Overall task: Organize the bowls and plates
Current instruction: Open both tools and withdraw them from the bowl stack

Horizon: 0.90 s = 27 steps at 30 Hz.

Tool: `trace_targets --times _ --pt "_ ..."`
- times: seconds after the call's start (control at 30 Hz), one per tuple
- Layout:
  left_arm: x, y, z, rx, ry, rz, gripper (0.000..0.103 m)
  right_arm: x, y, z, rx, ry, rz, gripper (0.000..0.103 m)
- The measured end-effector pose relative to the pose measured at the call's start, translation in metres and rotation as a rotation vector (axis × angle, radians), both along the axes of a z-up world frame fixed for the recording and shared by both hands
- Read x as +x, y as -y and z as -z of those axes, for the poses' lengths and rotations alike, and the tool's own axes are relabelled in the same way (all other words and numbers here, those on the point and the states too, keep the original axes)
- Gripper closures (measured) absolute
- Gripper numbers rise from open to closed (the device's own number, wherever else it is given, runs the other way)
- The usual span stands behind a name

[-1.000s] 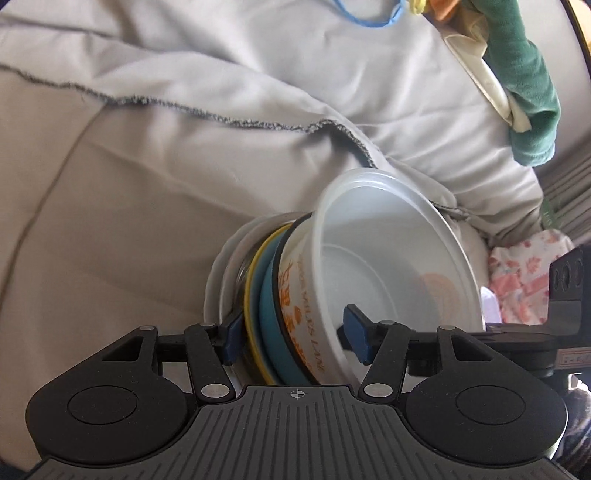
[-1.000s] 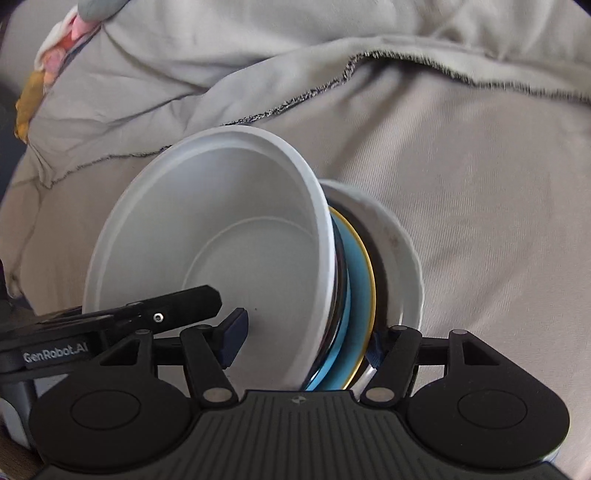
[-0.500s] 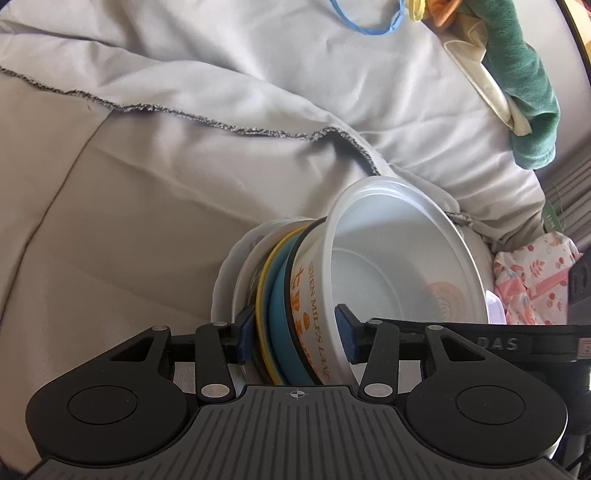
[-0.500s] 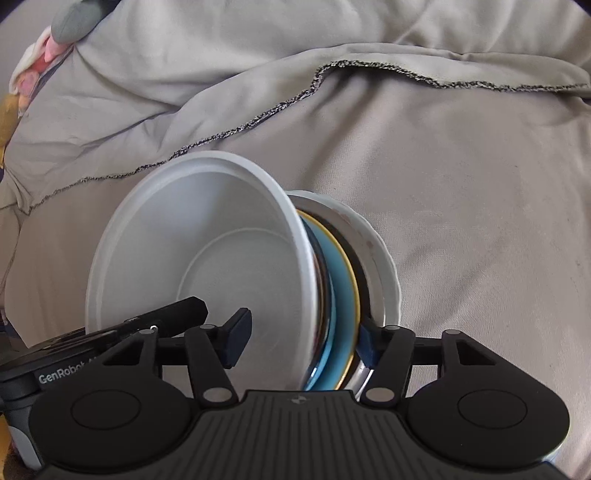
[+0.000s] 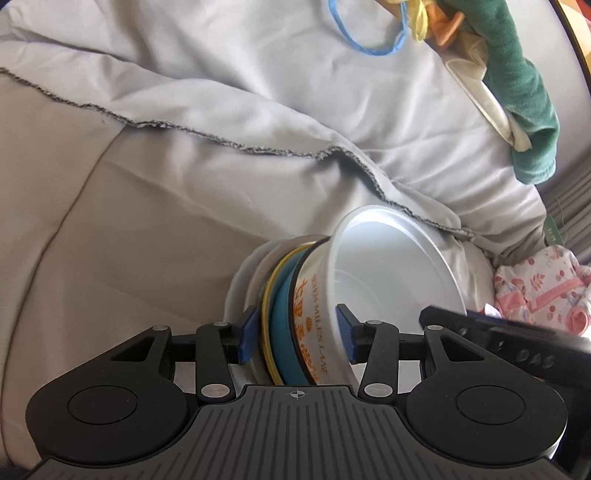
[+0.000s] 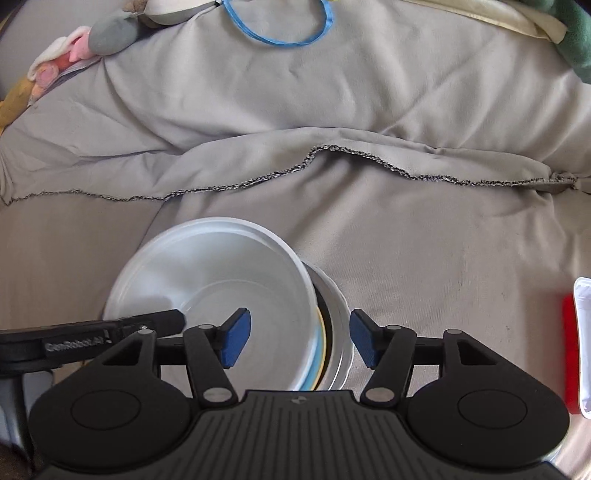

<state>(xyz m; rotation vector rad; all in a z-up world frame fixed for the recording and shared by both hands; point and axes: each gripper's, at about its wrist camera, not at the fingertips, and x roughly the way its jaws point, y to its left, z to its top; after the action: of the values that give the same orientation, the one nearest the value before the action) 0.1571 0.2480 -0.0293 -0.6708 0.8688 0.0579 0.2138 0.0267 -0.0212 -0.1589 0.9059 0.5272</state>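
Note:
A stack of dishes is held on edge over grey bedding: a white plastic bowl with orange lettering, a blue plate with a yellow rim, and a white plate behind. My left gripper is shut on the stack, one pad inside the bowl, one behind the plates. In the right wrist view the bowl and plates sit between the pads of my right gripper, with small gaps at both pads.
Grey sheets with a dark stitched hem fill both views. A blue elastic loop lies far off. Green cloth and floral fabric lie at right. A red and white object sits at the right edge.
Both grippers and the stack have pulled back and lifted from the bedding. The right gripper's jaws have opened off the stack. The left stays clamped.

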Motion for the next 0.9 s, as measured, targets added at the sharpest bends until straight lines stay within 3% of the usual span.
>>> trace_targets --times 0.07,0.23,0.33,0.7,0.9 --pt "-0.005 -0.004 -0.004 -0.012 0.021 -0.008 0.055 -0.001 0.001 0.008 -0.002 0.003 0.028 0.04" --pt "-0.012 -0.006 -0.014 -0.028 0.081 0.001 0.063 -0.003 0.001 0.033 0.022 -0.121 0.001 0.04" --pt "-0.01 -0.004 -0.016 -0.021 0.087 0.01 0.063 -0.011 -0.005 0.035 -0.009 -0.087 -0.018 0.041" --pt "-0.005 0.001 -0.012 -0.052 0.109 0.037 0.06 -0.012 -0.004 0.006 0.056 -0.036 -0.034 0.043" --pt "-0.011 -0.007 -0.016 -0.08 0.13 0.029 0.069 -0.021 -0.007 0.01 0.03 -0.011 -0.054 0.043"
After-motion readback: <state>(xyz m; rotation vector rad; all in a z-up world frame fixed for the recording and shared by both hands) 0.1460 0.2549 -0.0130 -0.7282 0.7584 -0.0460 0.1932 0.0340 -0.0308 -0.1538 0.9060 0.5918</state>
